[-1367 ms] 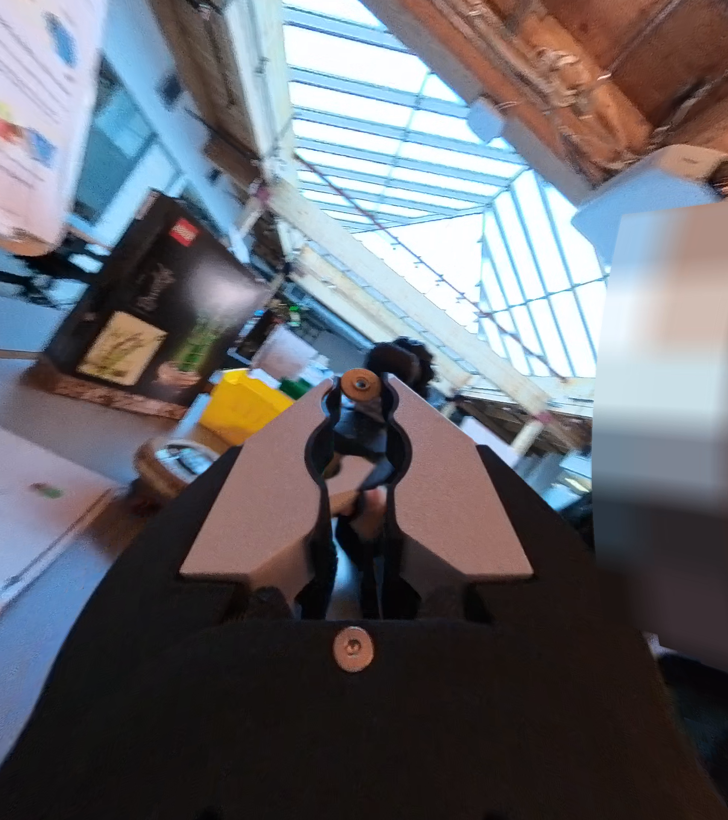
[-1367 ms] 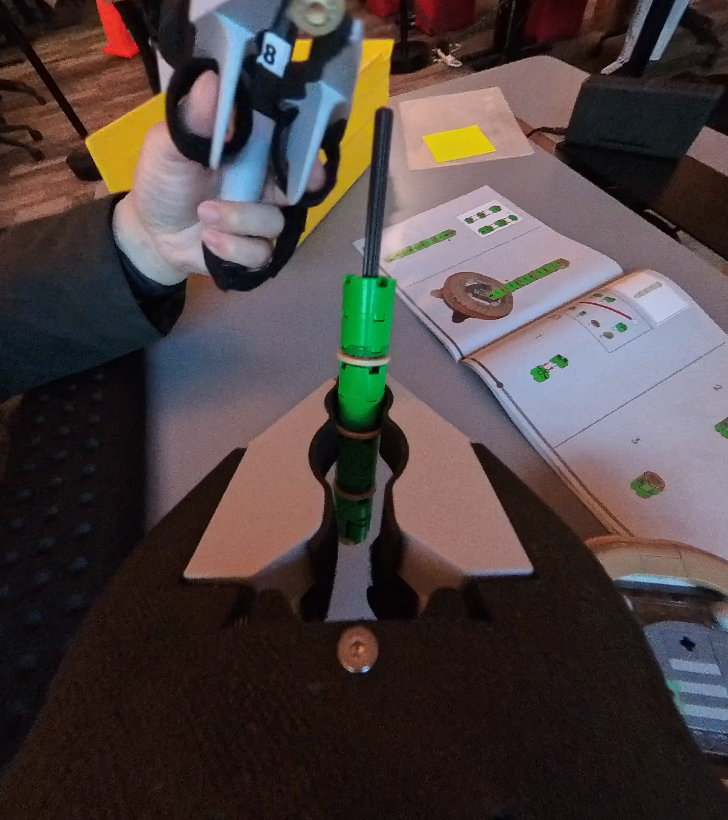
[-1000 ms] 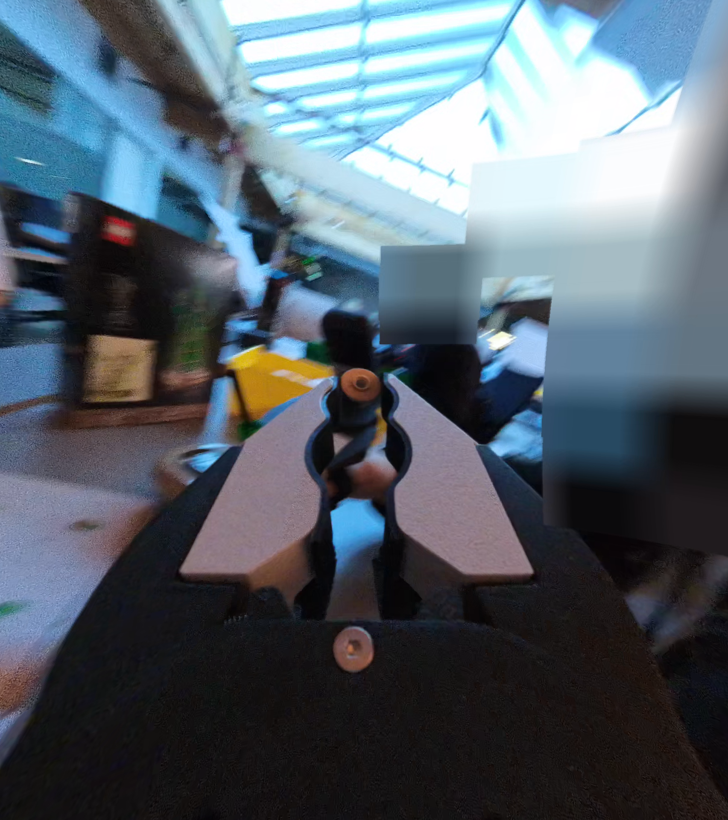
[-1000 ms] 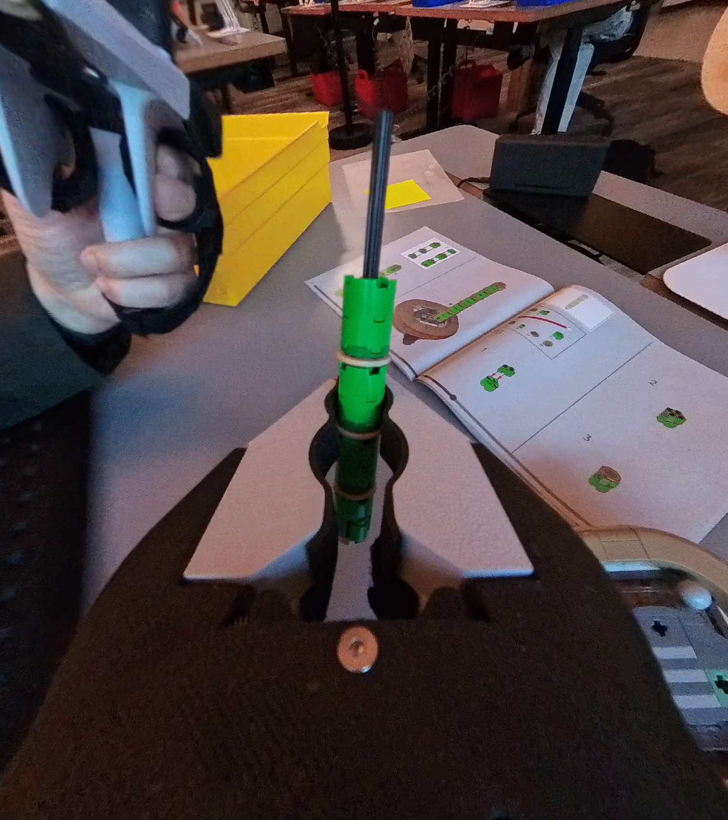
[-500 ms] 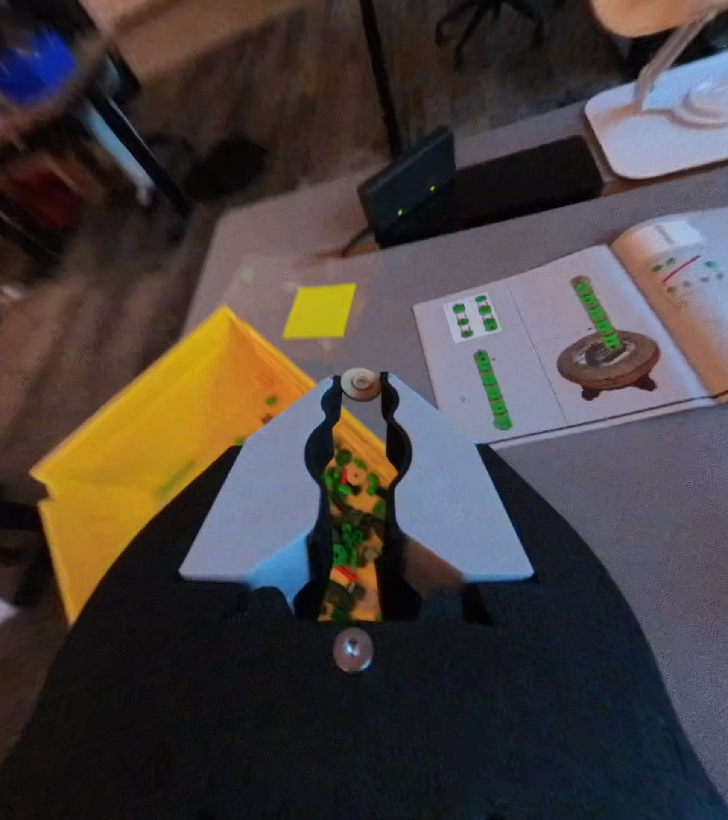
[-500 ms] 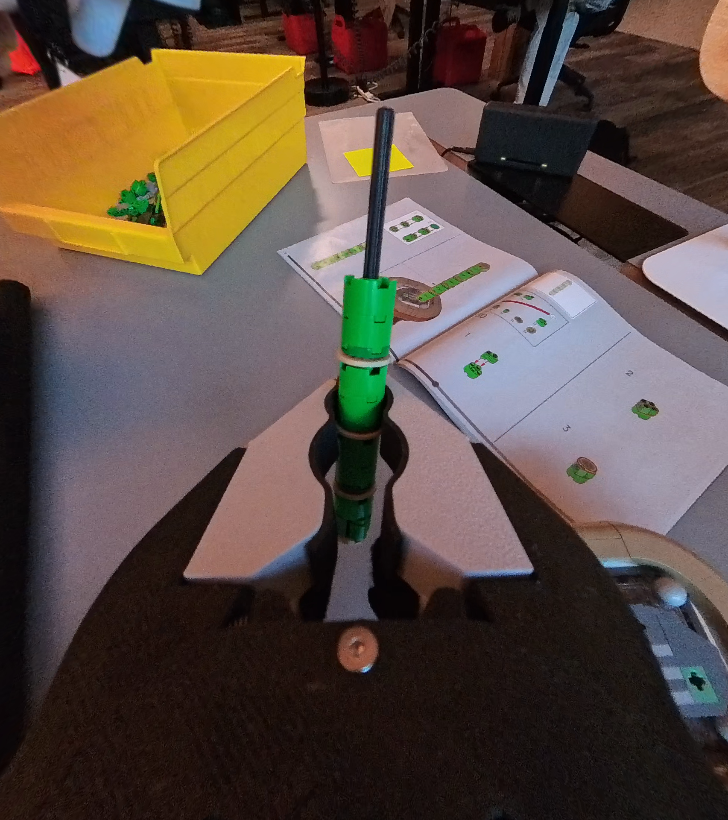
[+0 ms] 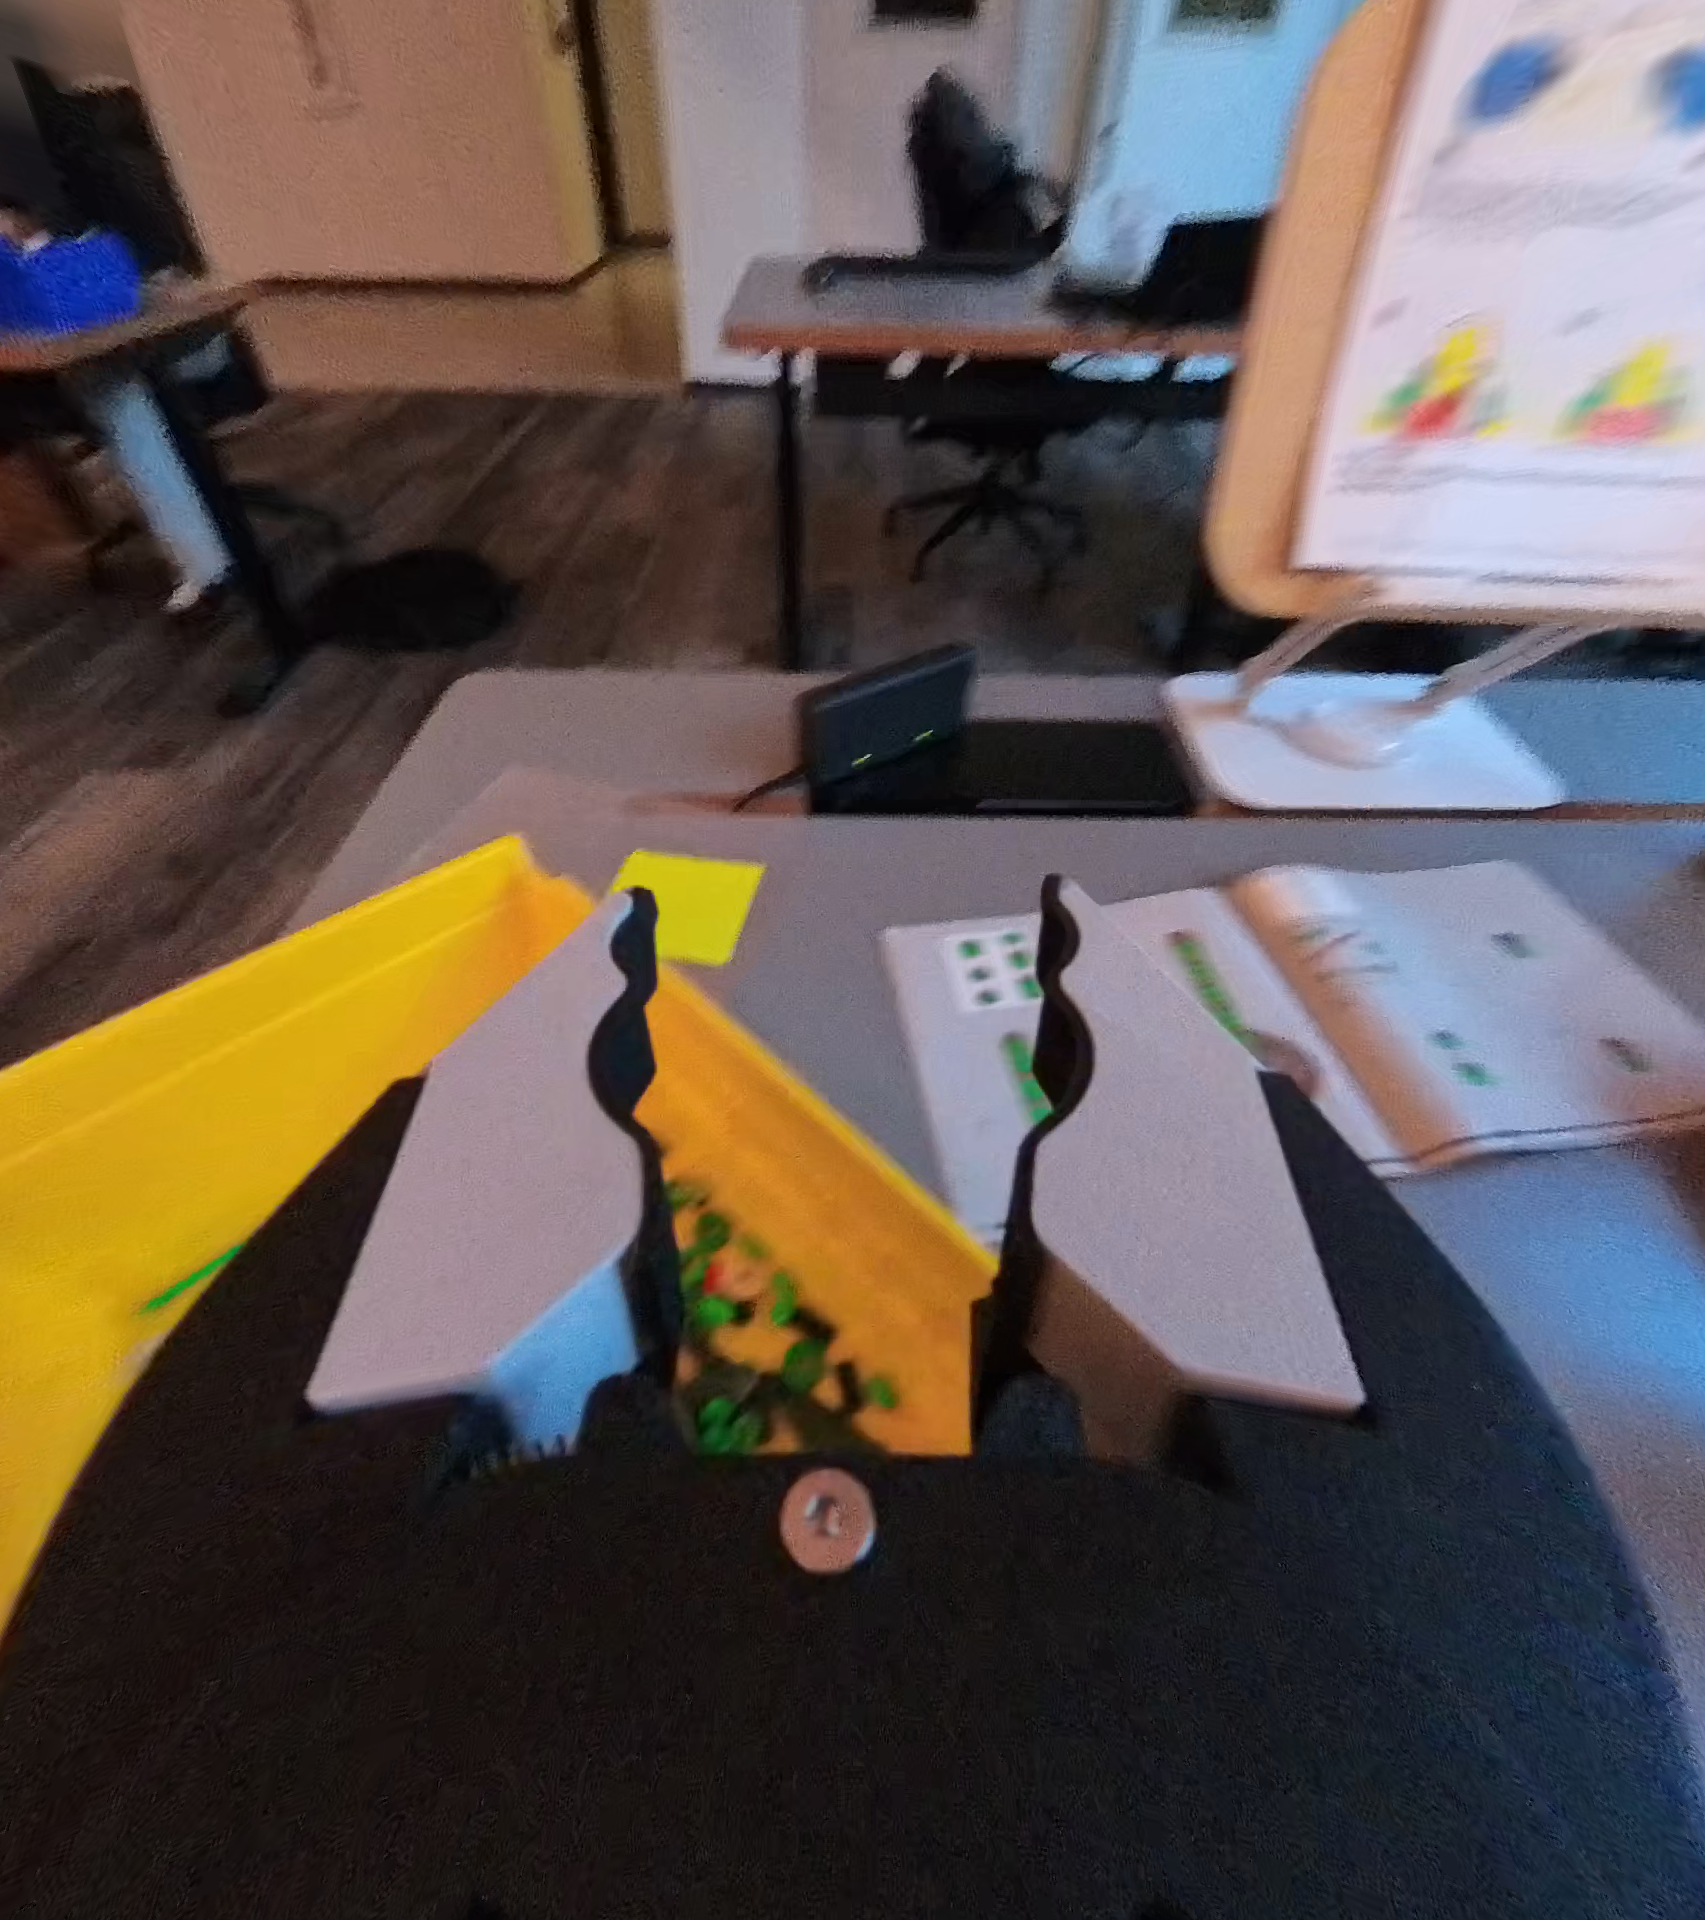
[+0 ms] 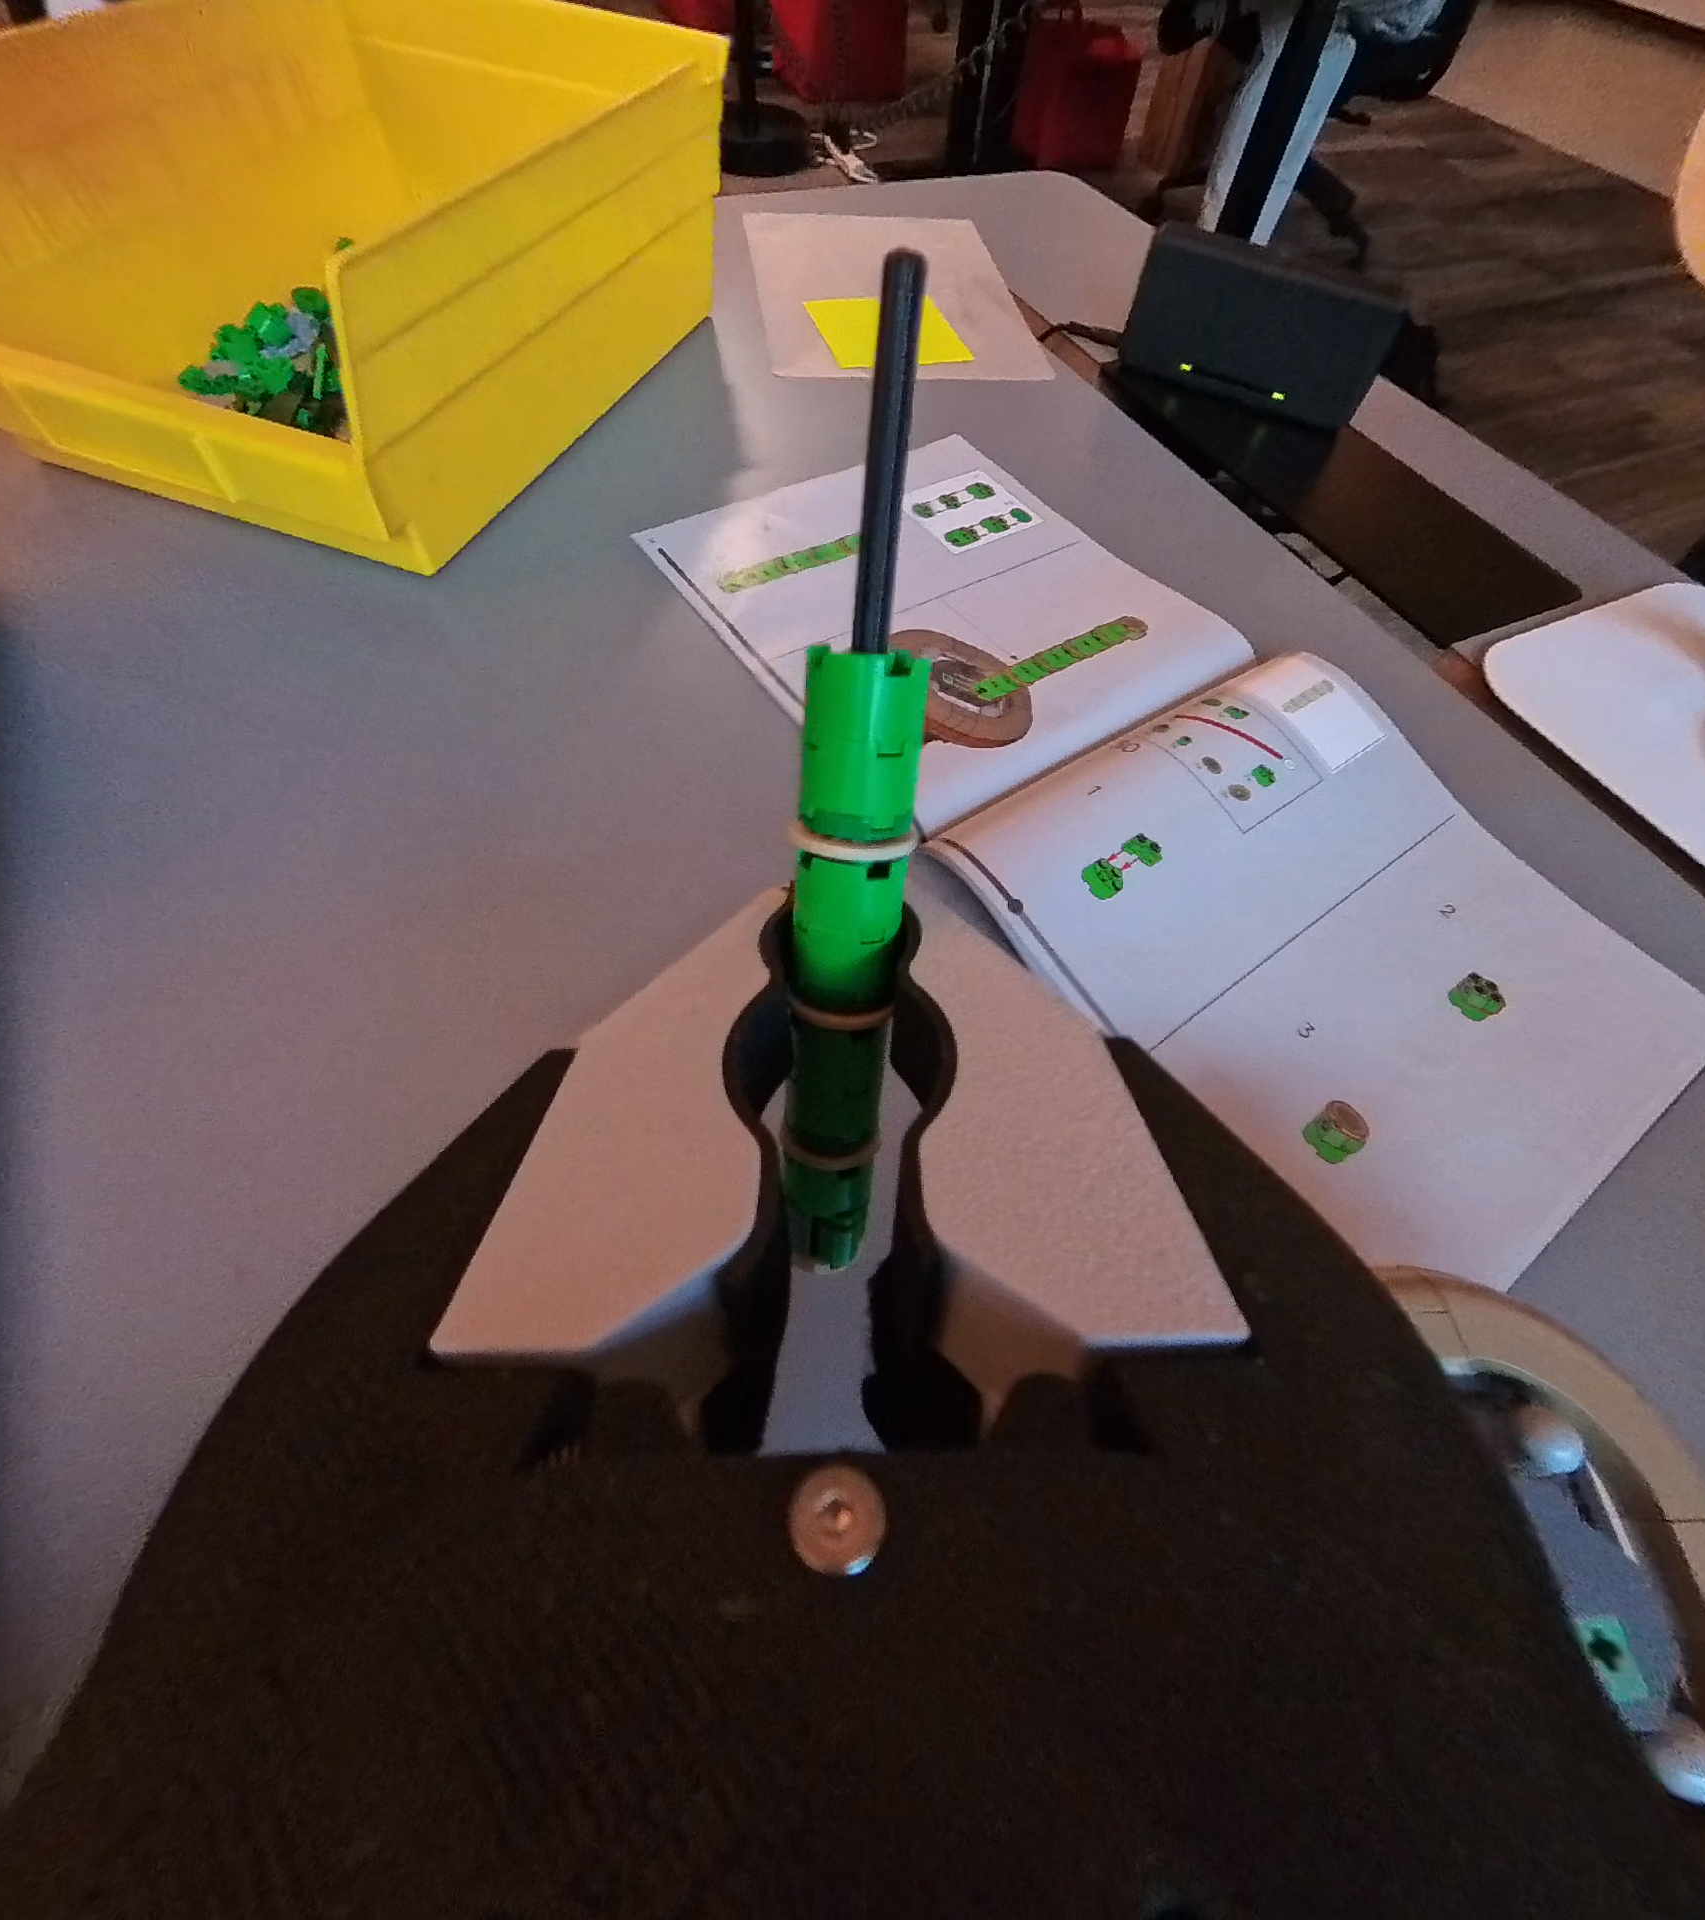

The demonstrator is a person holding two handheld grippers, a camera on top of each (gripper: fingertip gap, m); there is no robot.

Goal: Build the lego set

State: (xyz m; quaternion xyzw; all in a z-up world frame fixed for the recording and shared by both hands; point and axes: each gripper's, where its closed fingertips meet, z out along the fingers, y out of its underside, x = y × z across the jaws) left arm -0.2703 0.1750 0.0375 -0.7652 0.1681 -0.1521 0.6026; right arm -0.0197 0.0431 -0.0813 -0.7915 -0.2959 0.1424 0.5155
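Swinging down from the ceiling, my left tool (image 7: 843, 1039) now gapes over the yellow bin (image 7: 152, 1122) for another piece; my right tool (image 8: 840, 1049) clamps the green stalk (image 8: 853, 831) upright, rod exposed.

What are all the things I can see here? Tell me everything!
Yellow plastic bin: one, far left of table.
Loose green lego pieces: a pile, inside the bin.
Green lego stalk on a black rod: one, in the right gripper.
Open instruction booklet: one, white, mid-table.
Yellow sticky note: one, on a sheet beyond the booklet.
Round tan lego base: one, near right.
Small black box: one, far edge.
Grey table: one.
Left gripper: open, over the bin.
Right gripper: shut on the stalk.
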